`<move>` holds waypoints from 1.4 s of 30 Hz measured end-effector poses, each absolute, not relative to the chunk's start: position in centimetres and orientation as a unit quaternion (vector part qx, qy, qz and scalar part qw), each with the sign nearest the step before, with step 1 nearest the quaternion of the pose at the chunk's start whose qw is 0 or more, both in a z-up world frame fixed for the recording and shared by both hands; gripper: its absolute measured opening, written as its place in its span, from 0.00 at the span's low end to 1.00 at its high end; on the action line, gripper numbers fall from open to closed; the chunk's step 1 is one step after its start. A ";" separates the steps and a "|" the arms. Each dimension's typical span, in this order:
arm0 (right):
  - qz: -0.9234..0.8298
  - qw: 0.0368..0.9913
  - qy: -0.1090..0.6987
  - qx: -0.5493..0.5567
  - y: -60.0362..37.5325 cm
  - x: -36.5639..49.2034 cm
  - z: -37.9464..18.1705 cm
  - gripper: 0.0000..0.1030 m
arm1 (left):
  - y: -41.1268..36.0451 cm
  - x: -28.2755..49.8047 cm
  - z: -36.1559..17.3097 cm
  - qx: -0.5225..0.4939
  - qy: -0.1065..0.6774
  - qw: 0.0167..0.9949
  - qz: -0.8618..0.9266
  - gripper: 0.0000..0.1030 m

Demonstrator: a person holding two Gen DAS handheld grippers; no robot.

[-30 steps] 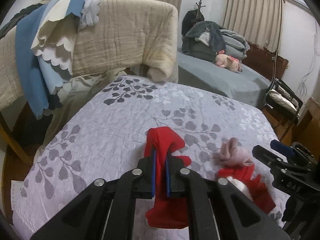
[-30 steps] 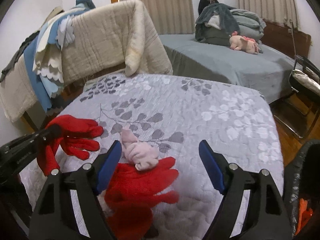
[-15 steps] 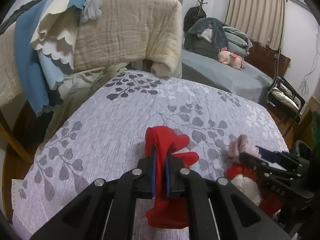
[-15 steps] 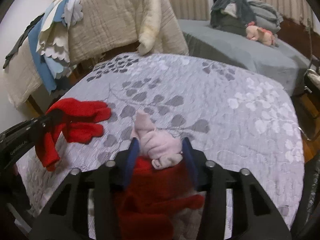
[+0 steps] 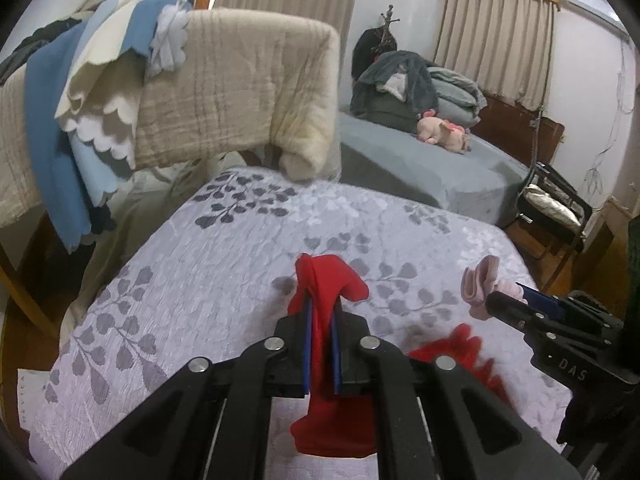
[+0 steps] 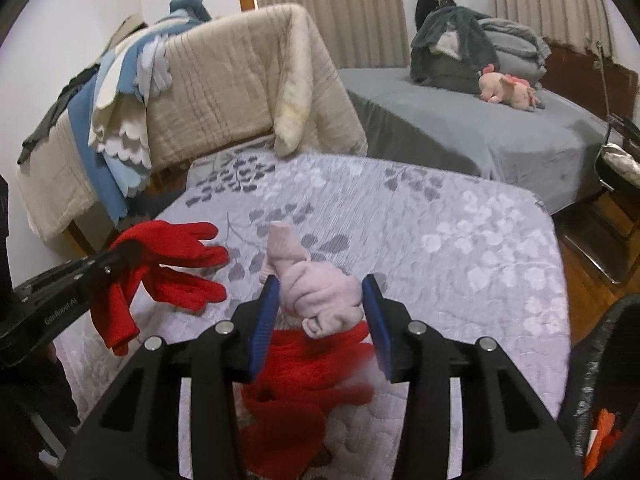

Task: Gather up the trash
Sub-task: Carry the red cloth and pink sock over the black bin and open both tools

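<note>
Red cloth fills the left gripper (image 5: 320, 354): a glove (image 5: 326, 300) pinched between closed fingers, cuff hanging down, fingers splayed sideways over the patterned quilt (image 5: 224, 256). The right gripper (image 6: 318, 322) clasps a balled pink sock (image 6: 316, 286), its loose end pointing away toward the far bed (image 6: 460, 136). Beneath it a second red glove (image 6: 308, 376) lies flat. A dark bag (image 6: 600, 400) at lower right holds something orange.

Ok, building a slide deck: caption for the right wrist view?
Right gripper closes around a pink sock above a red glove; left gripper holds another glove.
</note>
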State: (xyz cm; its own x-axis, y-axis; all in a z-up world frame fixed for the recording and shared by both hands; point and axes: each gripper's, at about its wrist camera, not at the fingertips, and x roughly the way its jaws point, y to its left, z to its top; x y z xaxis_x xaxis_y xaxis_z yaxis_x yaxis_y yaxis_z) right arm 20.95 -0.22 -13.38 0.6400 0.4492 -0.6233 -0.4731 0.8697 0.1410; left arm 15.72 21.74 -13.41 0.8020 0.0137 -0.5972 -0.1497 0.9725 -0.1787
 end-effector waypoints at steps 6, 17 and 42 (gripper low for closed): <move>0.251 0.912 0.323 -0.006 -1.9 20.0 -11.4 0.40 | 19.9 15.0 -11.0 -0.105 0.292 0.950 0.022 0.07; 0.229 0.926 0.300 0.008 -5.8 18.2 -8.7 0.40 | 15.4 14.5 -7.6 -0.091 0.272 0.958 -0.017 0.07; 0.105 0.961 0.252 0.040 -20.6 12.4 -4.7 0.40 | 1.8 14.4 -4.7 -0.058 0.257 0.953 -0.151 0.07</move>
